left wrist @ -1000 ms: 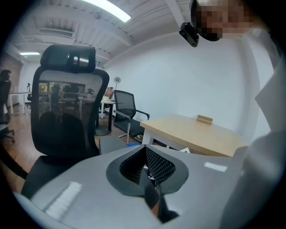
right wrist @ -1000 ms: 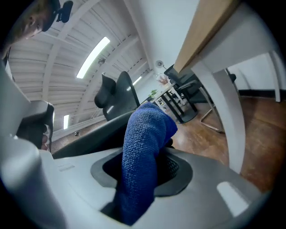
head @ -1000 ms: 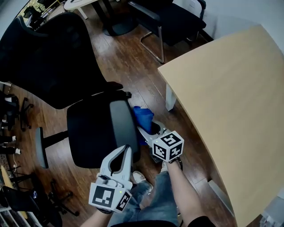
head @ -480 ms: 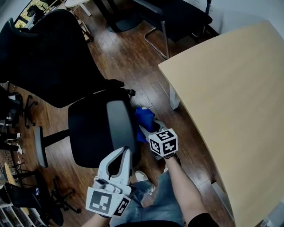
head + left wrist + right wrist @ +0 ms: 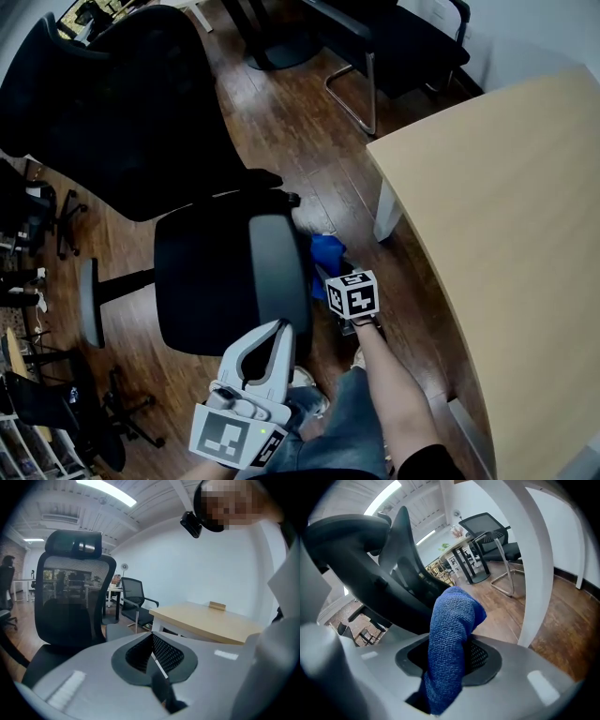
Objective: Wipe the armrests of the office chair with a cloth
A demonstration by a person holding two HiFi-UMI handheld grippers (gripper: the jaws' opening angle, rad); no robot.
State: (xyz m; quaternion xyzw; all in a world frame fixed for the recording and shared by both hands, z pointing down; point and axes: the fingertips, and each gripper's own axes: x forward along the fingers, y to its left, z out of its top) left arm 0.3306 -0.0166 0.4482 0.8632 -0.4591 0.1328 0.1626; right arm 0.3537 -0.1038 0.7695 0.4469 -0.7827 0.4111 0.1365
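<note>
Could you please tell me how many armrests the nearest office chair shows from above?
2. One armrest runs along the seat edge next to the blue cloth; the other armrest sits on the seat's opposite side, towards the picture's left. Neither is hidden.

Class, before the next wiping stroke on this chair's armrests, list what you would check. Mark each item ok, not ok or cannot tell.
1. Cloth held: ok. The blue cloth is clamped between the fingers of the right gripper.
2. Left gripper free: ok. It is shut with nothing in it.
3. Cloth touching the near armrest: cannot tell. It sits at the edge nearer the desk, but contact is not visible.
4. Near armrest top unobstructed: ok.
5. Far armrest unobstructed: ok.
</note>
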